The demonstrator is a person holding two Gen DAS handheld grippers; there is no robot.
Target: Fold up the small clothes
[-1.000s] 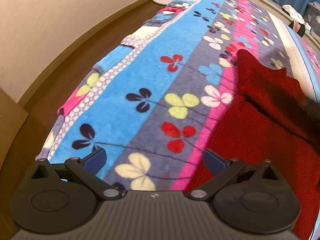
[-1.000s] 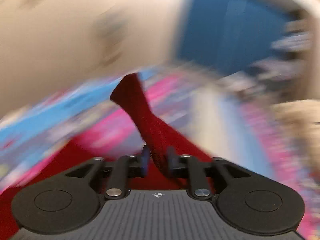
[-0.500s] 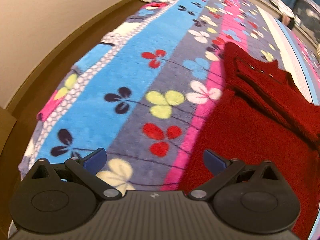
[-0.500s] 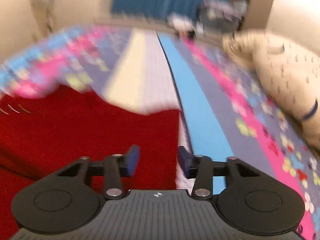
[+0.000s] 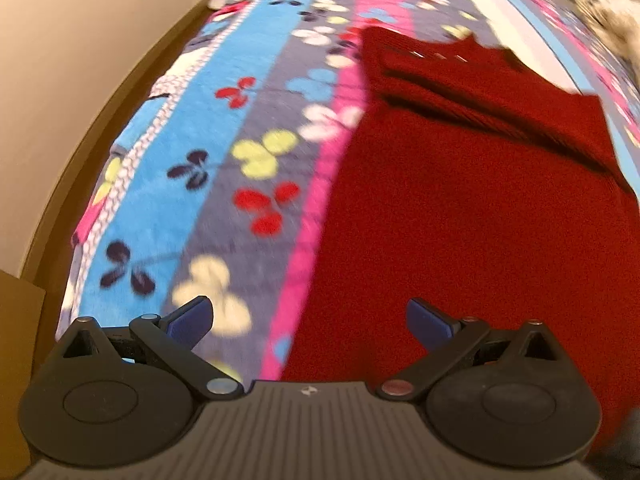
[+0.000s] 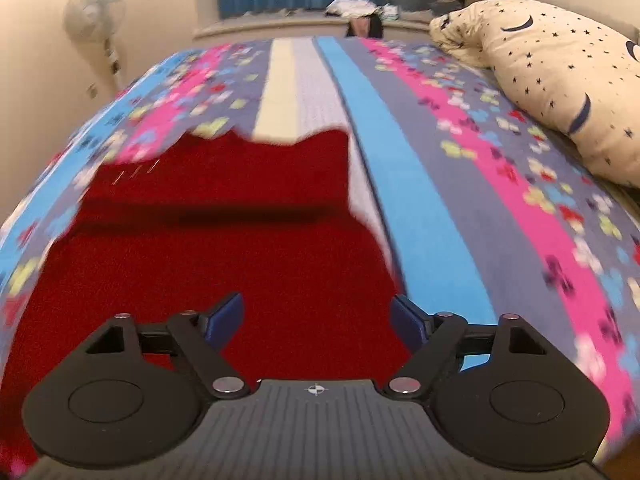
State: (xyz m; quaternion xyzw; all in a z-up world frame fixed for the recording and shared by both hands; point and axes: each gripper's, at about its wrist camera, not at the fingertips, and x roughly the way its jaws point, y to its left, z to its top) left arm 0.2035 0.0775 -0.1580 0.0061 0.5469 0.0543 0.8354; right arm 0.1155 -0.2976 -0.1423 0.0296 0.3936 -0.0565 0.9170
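A dark red knitted garment [image 5: 460, 200] lies flat on the flowered bedspread [image 5: 224, 128], with a folded-over band across its far end [image 5: 480, 96]. It also shows in the right wrist view [image 6: 224, 248]. My left gripper [image 5: 308, 318] is open and empty, above the garment's near left edge. My right gripper [image 6: 318, 316] is open and empty, above the garment's near right part.
A cream pillow with stars and moons [image 6: 560, 76] lies at the right of the bed. A standing fan [image 6: 96, 28] is by the far left wall. The bed's left edge drops to a wooden floor [image 5: 100, 128] beside a beige wall.
My right gripper has let go of the red sleeve, opened wide and drawn back toward the near end. The sleeve now lies folded across the garment. My left gripper has shifted right.
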